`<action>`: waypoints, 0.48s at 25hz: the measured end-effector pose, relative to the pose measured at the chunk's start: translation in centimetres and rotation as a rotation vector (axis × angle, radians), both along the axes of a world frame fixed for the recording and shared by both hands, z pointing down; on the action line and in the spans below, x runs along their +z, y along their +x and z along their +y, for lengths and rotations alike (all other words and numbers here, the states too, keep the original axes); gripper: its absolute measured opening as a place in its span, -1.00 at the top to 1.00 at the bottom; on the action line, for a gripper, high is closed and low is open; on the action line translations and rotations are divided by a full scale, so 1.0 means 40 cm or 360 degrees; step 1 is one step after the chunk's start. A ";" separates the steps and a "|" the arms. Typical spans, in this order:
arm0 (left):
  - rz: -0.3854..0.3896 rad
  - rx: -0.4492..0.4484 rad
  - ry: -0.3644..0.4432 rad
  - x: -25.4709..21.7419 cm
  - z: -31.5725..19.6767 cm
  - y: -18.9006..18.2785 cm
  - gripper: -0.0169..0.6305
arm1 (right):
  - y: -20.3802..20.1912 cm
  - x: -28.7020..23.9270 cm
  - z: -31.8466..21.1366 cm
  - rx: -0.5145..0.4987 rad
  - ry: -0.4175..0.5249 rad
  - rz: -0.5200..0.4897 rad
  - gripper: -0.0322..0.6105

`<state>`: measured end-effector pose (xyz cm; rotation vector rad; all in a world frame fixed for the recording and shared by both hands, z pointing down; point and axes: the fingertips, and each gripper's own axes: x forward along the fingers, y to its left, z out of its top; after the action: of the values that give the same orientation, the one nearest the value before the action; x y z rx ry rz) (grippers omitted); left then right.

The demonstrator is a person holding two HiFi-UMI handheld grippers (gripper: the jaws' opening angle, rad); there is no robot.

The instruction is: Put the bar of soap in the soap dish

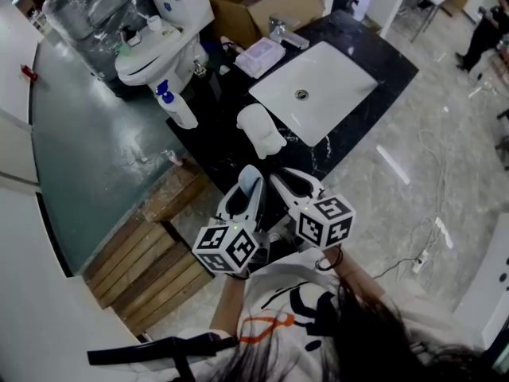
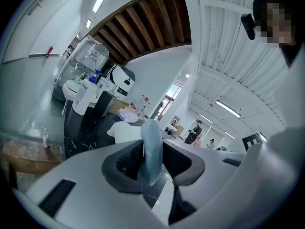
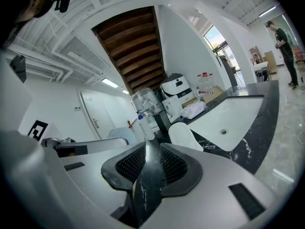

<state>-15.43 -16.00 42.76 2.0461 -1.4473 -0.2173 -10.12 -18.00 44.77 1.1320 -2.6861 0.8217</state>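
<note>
Dark hair and a white top of the person fill the near edge of the head view. Just beyond them, two tong-like grippers are held side by side over the near end of a black marble counter.

The left gripper is clamped on a pale blue-grey bar of soap. The bar stands on edge between the dark pads and rises above them. The right gripper has its jaws a narrow gap apart, and only the counter shows through that gap.

A white soap dish sits on the counter a little beyond the grippers, close to the near left corner of a white rectangular sink. The soap is in the air, near the dish but apart from it.

Farther left, a white pump bottle stands at the counter's edge. A pale pink packet lies at the far side, beside the metal tap.
</note>
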 end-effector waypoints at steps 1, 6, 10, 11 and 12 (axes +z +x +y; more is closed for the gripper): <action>0.0002 0.0000 -0.0006 0.003 -0.002 0.000 0.59 | 0.001 0.003 -0.002 0.0002 -0.0007 0.0002 0.58; 0.0016 -0.0021 -0.0025 0.010 -0.023 -0.007 0.59 | -0.002 0.012 -0.025 -0.0018 -0.0024 0.0019 0.58; 0.0025 -0.0033 0.0003 0.006 -0.056 -0.017 0.59 | -0.010 0.014 -0.054 -0.0062 -0.0029 0.0031 0.58; 0.0027 -0.0046 0.0003 0.005 -0.064 -0.019 0.59 | -0.009 0.013 -0.063 -0.0072 -0.0031 0.0034 0.58; 0.0028 -0.0064 0.0000 0.005 -0.072 -0.023 0.59 | -0.009 0.013 -0.073 -0.0081 -0.0033 0.0039 0.58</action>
<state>-16.35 -18.89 42.98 2.0113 -1.4788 -0.2508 -10.47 -20.92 45.30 1.0572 -2.6684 0.8204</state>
